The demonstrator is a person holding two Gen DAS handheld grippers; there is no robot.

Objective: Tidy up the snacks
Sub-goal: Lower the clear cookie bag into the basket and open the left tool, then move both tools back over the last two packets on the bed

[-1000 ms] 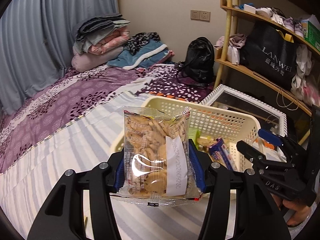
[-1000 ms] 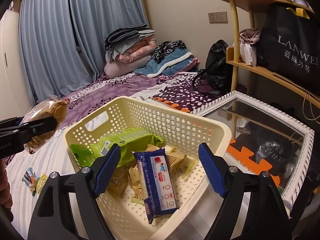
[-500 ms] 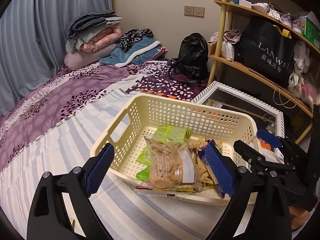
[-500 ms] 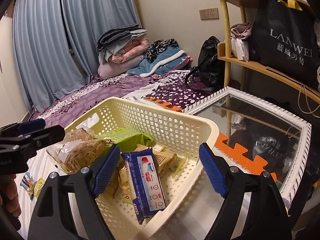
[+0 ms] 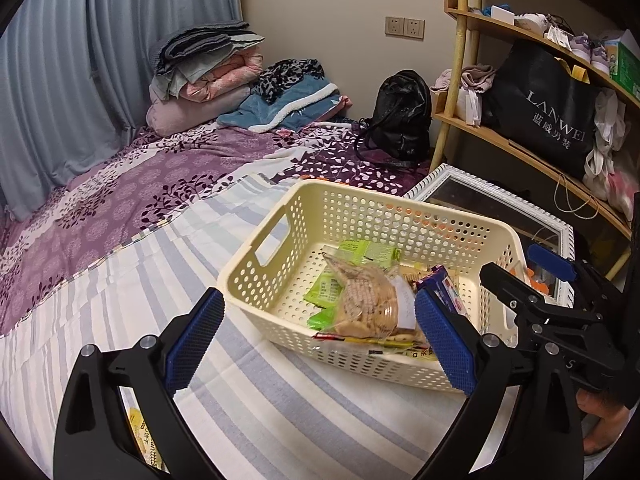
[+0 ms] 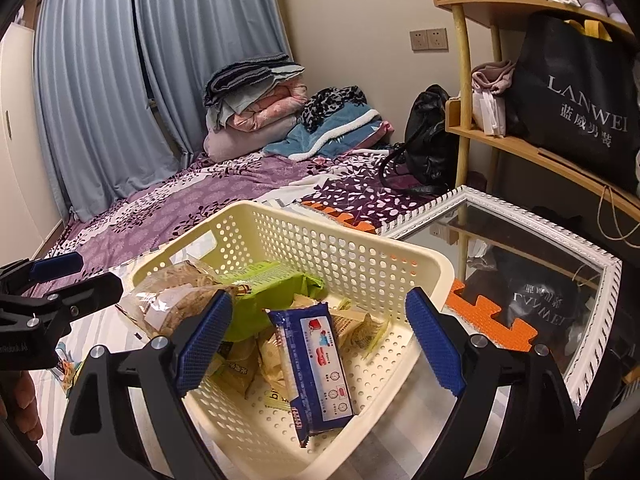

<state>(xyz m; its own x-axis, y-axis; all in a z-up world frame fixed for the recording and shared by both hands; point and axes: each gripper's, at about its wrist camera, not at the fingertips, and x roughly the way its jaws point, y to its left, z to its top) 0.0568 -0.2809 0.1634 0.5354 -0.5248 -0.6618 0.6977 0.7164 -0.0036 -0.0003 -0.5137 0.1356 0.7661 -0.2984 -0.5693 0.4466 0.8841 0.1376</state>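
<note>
Nearest me, my left gripper has jaws spread wide, nothing btwn them; right gripper likewise wide, empty. Just past the left jaws, clear cookie bag lies on basket's near rim, atop green packs. Blue pack leans inside. Basket sits on striped bed; mirror beyond.

Perforated cream plastic basket, glossy clear cookie bag, shiny blue wrapper, matt cloth bed, wood shelf, textured blue pads.
</note>
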